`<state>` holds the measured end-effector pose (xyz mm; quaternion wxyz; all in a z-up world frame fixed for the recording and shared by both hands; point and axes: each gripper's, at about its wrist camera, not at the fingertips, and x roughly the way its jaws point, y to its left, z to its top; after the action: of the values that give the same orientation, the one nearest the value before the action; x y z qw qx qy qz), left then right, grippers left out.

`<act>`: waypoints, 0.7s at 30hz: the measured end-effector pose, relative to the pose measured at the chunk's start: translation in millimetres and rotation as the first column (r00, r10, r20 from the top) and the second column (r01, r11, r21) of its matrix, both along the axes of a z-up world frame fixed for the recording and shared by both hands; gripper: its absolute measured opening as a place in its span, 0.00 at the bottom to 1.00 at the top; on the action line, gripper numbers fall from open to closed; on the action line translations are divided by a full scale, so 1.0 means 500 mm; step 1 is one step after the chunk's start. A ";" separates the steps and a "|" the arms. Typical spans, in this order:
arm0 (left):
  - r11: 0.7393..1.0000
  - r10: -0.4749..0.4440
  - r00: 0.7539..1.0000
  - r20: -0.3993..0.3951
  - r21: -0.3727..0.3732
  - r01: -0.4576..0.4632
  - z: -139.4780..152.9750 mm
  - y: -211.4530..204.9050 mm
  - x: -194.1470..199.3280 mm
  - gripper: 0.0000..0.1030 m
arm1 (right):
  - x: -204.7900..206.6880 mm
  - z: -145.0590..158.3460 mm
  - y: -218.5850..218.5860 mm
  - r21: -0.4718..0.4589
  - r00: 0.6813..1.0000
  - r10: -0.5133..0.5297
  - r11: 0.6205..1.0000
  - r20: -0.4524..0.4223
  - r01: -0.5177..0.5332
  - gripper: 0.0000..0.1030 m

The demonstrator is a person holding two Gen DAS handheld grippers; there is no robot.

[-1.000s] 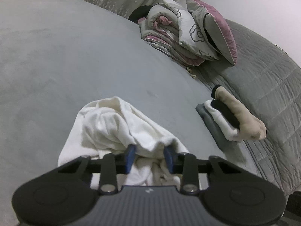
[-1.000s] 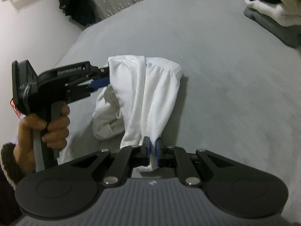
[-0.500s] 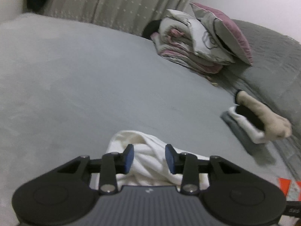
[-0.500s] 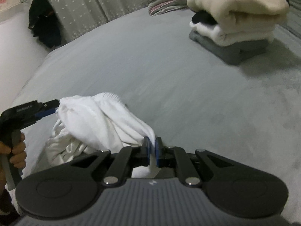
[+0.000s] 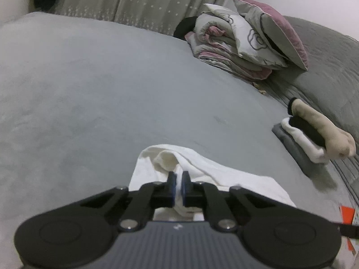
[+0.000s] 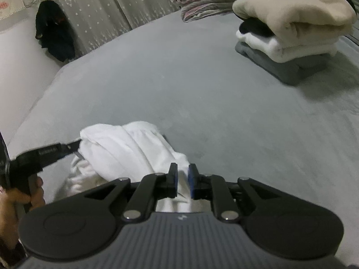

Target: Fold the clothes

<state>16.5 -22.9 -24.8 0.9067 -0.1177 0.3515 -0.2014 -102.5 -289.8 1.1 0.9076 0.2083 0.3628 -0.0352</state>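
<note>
The white garment [image 5: 202,170] lay bunched on the grey bed cover [image 5: 94,94], low in the centre of both wrist views, still an unfolded heap. The left gripper [image 5: 178,185] was pinched tight on a ridge of that cloth, its blue pads with only a thin fold between them. The right gripper [image 6: 182,182] had a strip of the same cloth running between its fingers, but its jaws were opening and gaps showed on both sides of the fabric, so it no longer seemed to press on it.

The likely trouble was that this end would slip free and drop back into the heap, leaving the piece hanging from one pinch. A pull from the left alone would probably drag the whole bundle across the cover rather than spread it, and the left gripper seemed to hold a crumpled ridge, not a clean edge or corner, so any fold begun from there could come out crooked.

The garment looked soft and thick, perhaps knitted, with rounded rolls and deep creases. The bed cover was matt and slightly napped, showing faint brush marks. At the right of the frames a stack of folded clothes [image 6: 291,35] sat well apart: a grey piece at the bottom, white above it, something black, then a plump beige one on top. Folded quilts and a pillow [image 5: 246,42] lay at the upper right of the left view.
</note>
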 end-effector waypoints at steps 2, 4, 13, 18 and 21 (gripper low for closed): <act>1.000 -0.016 1.000 -0.001 -0.005 0.016 0.006 0.001 -0.012 0.03 | 0.006 0.007 0.010 0.015 1.000 0.007 1.000 0.017 -0.007 0.40; 0.999 -0.042 0.999 -0.002 -0.007 0.042 0.014 0.003 -0.026 0.03 | 0.012 0.015 0.021 0.019 0.999 0.012 1.000 0.044 -0.013 0.52; 0.980 -0.199 0.980 0.009 -0.005 0.199 0.049 0.021 -0.112 0.03 | 0.049 0.025 0.066 0.001 0.997 0.050 0.999 0.063 -0.050 0.52; 0.959 -0.282 0.959 -0.002 -0.013 0.282 0.063 0.038 -0.158 0.03 | 0.068 0.017 0.078 0.004 0.998 0.049 0.999 0.045 -0.049 0.52; 0.938 -0.347 0.938 -0.018 -0.015 0.347 0.067 0.047 -0.187 0.03 | 0.076 0.011 0.082 0.005 0.998 0.047 0.999 0.037 -0.047 0.52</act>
<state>-76.8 0.7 8.5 0.8527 -0.0610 0.3746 -0.3589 -64.5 -248.7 6.6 0.9140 0.2032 0.3510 -0.0090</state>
